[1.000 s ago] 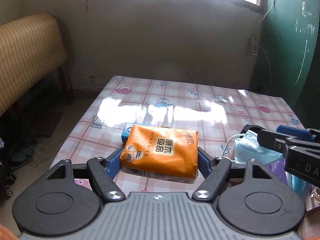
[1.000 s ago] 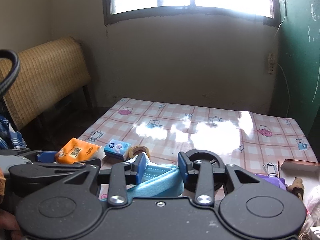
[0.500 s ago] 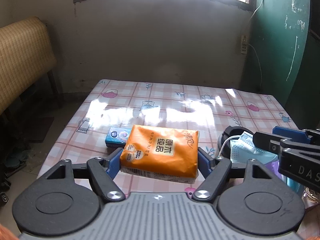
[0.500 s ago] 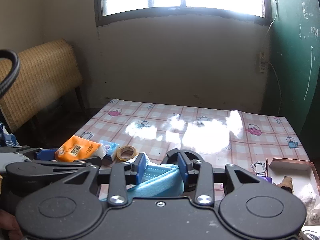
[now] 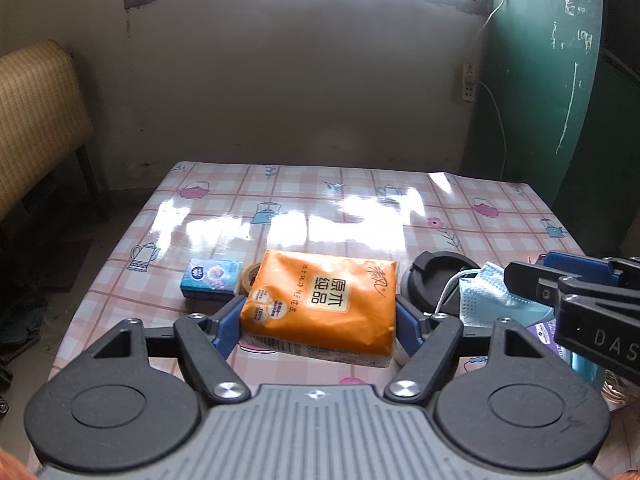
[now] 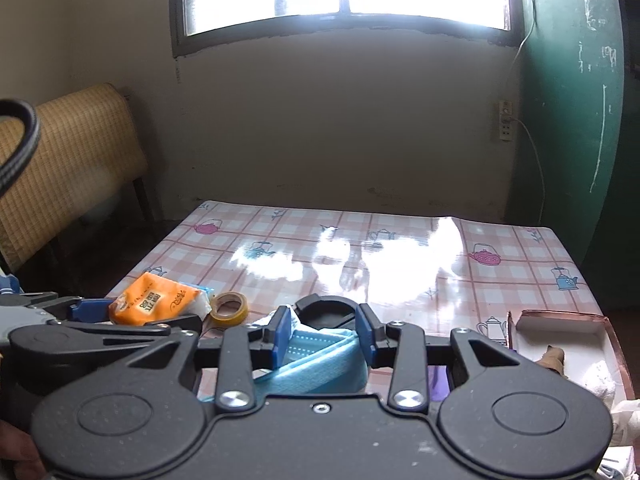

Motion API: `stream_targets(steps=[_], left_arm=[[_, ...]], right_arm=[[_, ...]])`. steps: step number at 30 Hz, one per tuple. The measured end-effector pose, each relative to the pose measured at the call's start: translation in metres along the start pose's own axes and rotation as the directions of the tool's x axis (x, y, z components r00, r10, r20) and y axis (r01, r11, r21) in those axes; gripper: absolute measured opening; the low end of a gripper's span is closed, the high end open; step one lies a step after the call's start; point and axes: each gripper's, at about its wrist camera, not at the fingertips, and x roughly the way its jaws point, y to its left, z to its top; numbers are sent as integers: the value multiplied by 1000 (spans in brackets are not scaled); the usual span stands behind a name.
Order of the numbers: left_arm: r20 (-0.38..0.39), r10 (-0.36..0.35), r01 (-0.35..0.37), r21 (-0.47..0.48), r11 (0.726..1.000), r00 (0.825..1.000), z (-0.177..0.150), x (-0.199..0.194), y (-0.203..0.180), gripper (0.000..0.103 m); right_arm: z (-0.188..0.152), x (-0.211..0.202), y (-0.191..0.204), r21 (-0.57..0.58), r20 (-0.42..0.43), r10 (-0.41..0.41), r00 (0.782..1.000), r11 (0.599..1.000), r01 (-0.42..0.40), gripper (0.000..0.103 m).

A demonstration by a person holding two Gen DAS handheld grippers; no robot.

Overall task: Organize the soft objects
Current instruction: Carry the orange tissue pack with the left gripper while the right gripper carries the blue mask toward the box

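A checked tablecloth (image 5: 328, 200) covers the table under a window. The left claw (image 5: 318, 320) clamps an orange tissue pack (image 5: 320, 304) above it. The right claw (image 6: 322, 334) pinches a blue face mask (image 6: 316, 364), with a black lid (image 6: 326, 312) just ahead.

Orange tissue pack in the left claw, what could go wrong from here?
The orange tissue pack is held only at its near end by the left claw, so it may sag or slip out. Setting it down could knock the tape roll or the small blue tissue pack just beyond it.
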Motion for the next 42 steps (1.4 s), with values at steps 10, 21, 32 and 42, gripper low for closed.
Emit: stream_targets(steps=[10,21,32,42], left_arm=[[-1,-25,25,21,999,1000,1,3,-14,77],[2,-54,53,50,997,999,3,4,-31,77],[2,-80,80,80,994,997,5,6,-50,77],[-1,-112,111,106,988,994,7,9,-68,77]], right_arm=[[-1,-5,-16,17,3,-29,1000,999,29,44],[-1,-13,-39,35,12,-64,998,997,63,44],[0,-18,-56,48,17,-93,995,995,92,44],[1,-23,-76,64,19,-119,993,991,118,44]])
